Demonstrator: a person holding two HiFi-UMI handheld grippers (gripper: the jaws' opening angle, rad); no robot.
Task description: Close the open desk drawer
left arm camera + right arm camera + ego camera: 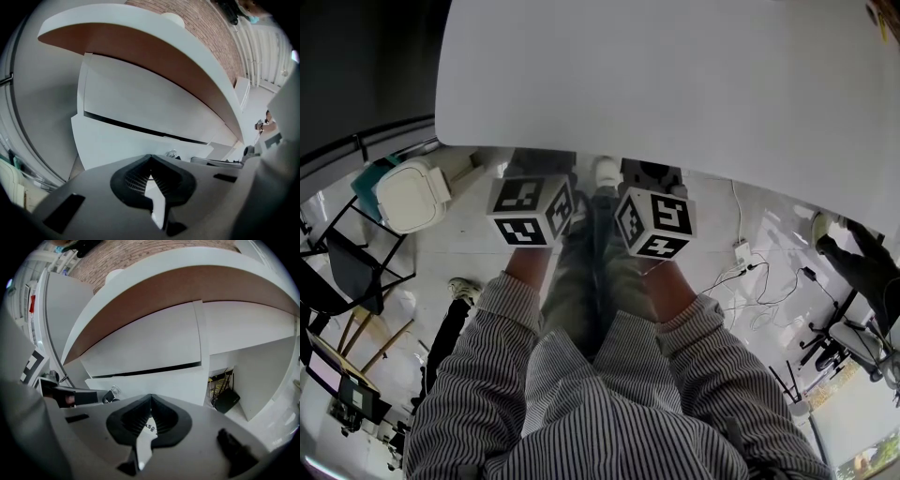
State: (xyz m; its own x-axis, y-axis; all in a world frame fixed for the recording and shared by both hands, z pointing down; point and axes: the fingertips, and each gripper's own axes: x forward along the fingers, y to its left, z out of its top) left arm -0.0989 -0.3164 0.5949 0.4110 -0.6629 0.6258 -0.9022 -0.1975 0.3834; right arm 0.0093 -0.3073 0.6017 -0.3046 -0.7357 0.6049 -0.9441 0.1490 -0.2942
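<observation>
In the head view the table (675, 84) hides the drawer fronts and both sets of jaws, and runs off the top and right edges. The left hand-held gripper (150, 161) blocks the bottom of the lower drawer front (117, 138) in its own view. In the right gripper view, a dark box (227, 401) with cables (218, 380) is too small to identify.

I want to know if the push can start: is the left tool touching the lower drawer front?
Cannot tell. In the left gripper view the shut left tool overlaps the lower drawer front; no gap or contact shows plainly.
</observation>
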